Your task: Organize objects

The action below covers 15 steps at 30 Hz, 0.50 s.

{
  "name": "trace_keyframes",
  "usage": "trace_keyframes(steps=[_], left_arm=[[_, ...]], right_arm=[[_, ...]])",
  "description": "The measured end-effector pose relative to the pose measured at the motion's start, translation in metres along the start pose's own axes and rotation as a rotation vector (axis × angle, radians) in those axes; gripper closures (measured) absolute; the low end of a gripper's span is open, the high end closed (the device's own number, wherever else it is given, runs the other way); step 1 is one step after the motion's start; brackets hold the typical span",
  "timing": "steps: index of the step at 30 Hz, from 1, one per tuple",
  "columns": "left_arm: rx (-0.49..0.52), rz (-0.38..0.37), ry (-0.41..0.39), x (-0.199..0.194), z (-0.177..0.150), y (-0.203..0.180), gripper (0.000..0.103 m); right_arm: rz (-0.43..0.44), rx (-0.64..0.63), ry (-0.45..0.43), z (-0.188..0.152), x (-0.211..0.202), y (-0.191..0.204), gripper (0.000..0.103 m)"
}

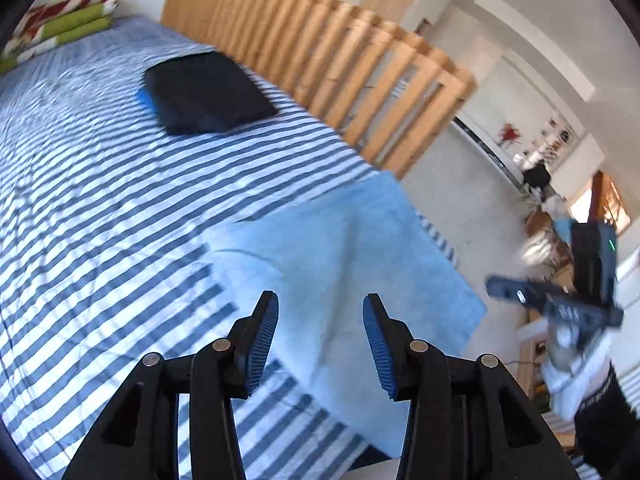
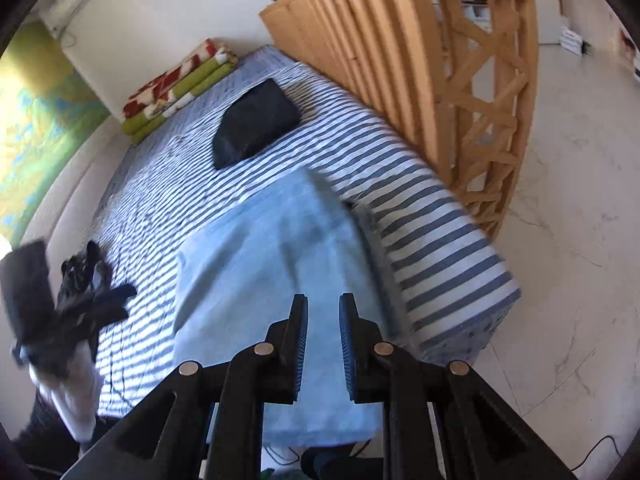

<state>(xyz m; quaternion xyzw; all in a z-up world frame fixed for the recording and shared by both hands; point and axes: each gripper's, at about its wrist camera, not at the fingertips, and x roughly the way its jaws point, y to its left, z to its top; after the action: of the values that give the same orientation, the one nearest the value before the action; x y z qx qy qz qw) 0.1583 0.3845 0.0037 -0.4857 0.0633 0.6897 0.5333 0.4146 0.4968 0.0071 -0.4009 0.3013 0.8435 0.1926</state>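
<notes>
Sunlight is falling across a bed covered in a blue-and-white striped sheet (image 1: pixel 100 184), with a slatted wooden partition (image 1: pixel 320 60) running along its far long edge and pale floor beyond. A light blue cloth (image 2: pixel 272 280) is lying spread over the near end of the bed, reaching down over the near edge and towards the corner by the partition. Further up the bed, close to the partition-side edge, a folded dark garment (image 1: pixel 208 92) is resting flat — well apart from the blue cloth. At the far end, against the wall, a folded red, white and green blanket (image 2: pixel 176 84) is sitting.

Both grippers are hovering above the blue cloth, pointing down at it. The left gripper (image 1: pixel 320 340) is standing with its jaws clearly parted and nothing between the pads. The right gripper (image 2: pixel 323 340) is standing with only a narrow gap — nothing is caught in it either.
</notes>
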Motion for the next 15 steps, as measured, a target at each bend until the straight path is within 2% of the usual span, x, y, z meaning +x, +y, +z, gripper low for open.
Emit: trace_keyframes(steps=[2, 5, 6, 9, 12, 15], left_arm=[[-0.073, 0.048, 0.001, 0.003, 0.003, 0.032, 0.056], [-0.137, 0.046, 0.038, 0.015, 0.001, 0.056, 0.056], [-0.153, 0.045, 0.050, 0.030, 0.005, 0.067, 0.056], [-0.186, -0.017, 0.107, 0.048, -0.002, 0.071, 0.056], [-0.210, -0.029, 0.105, 0.054, -0.005, 0.071, 0.056], [-0.221, -0.050, 0.106, 0.057, -0.004, 0.068, 0.056]], right_arm=[[0.048, -0.044, 0.030, -0.030, 0.004, 0.033, 0.087], [0.140, -0.083, 0.080, -0.073, 0.017, 0.081, 0.087], [0.167, -0.090, 0.103, -0.085, 0.023, 0.093, 0.087], [0.165, -0.113, 0.140, -0.111, 0.040, 0.120, 0.087], [0.125, -0.100, 0.211, -0.119, 0.060, 0.132, 0.087], [0.133, -0.090, 0.220, -0.119, 0.063, 0.136, 0.086]])
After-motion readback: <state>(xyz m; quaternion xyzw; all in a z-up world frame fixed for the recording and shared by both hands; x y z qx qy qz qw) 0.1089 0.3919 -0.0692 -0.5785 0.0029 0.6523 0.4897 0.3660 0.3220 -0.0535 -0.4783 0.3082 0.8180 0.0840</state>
